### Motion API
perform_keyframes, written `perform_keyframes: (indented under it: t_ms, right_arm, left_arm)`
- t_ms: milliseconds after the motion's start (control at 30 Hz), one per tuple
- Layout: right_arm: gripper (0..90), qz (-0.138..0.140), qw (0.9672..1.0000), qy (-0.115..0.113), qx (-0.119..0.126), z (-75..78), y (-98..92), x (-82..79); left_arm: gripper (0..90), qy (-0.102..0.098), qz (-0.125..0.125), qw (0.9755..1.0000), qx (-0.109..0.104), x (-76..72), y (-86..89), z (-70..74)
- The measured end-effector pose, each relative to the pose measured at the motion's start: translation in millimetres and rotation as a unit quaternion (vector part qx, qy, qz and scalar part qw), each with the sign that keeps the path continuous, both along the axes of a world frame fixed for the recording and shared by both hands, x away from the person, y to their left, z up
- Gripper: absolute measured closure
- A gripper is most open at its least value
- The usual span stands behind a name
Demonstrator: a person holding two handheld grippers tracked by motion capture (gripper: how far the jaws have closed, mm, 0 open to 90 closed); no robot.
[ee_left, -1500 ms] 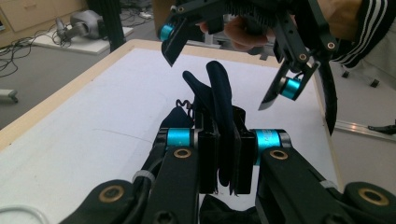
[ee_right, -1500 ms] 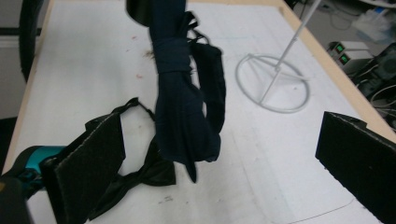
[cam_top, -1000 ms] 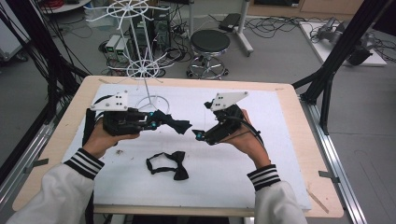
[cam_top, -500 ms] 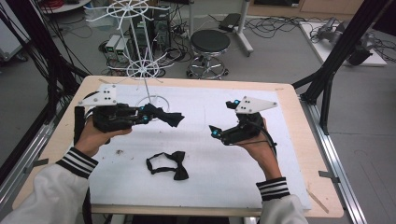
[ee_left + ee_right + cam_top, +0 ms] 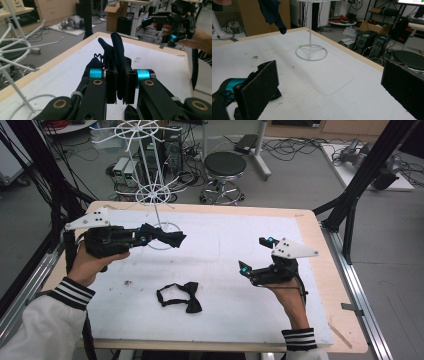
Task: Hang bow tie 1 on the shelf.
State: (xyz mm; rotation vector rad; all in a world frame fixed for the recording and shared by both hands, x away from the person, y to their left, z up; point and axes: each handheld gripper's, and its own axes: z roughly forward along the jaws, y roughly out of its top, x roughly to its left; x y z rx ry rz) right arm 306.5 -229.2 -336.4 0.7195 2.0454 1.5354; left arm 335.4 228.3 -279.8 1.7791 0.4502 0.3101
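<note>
- The left gripper (image 5: 145, 239) is held above the left part of the table (image 5: 310, 227), pointing toward the middle, with its 2 jaws clamped on a dark bow tie (image 5: 165, 236)
- In the left gripper view the same bow tie (image 5: 117, 56) is pinched upright between the 2 black pads, its fabric rising above them and a bit of it hanging below
- That tie hangs in the air, clear of the white sheet (image 5: 220, 245) covering the table, and its free end reaches out just in front of the base ring of a white wire rack (image 5: 150, 190)
- The rack stands at the far left of the table on a round wire base; its arms carry nothing that can be seen
- A 2nd bow tie (image 5: 182, 296) lies flat on the sheet near the front edge, its strap curled in a loop to its left, well apart from both tools
- The right gripper (image 5: 256, 257) is over the right part of the table with its jaws wide apart and nothing between them
- In the right gripper view its 2 foam pads (image 5: 259, 90) stand far from each other, with the rack base (image 5: 311, 52) beyond them on the sheet
- There are no containers on the table
</note>
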Motion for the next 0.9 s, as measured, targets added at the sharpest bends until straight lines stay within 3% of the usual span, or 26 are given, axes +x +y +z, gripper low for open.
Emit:
perform_keyframes:
  t_ms: [100, 900]
  right_arm:
    - [0.6, -0.005, 0.9999, -0.002, 0.014, -3.2, -5.7, -2.5]
    - [0.6, -0.015, 0.9993, -0.005, 0.033, -15.3, -21.2, -13.6]
  left_arm:
    - [84.0, 0.000, 0.009, 1.0000, 0.001, 0.4, 4.8, 2.7]
    - [84.0, 0.008, 0.066, 0.9978, 0.000, 9.9, 39.2, 10.7]
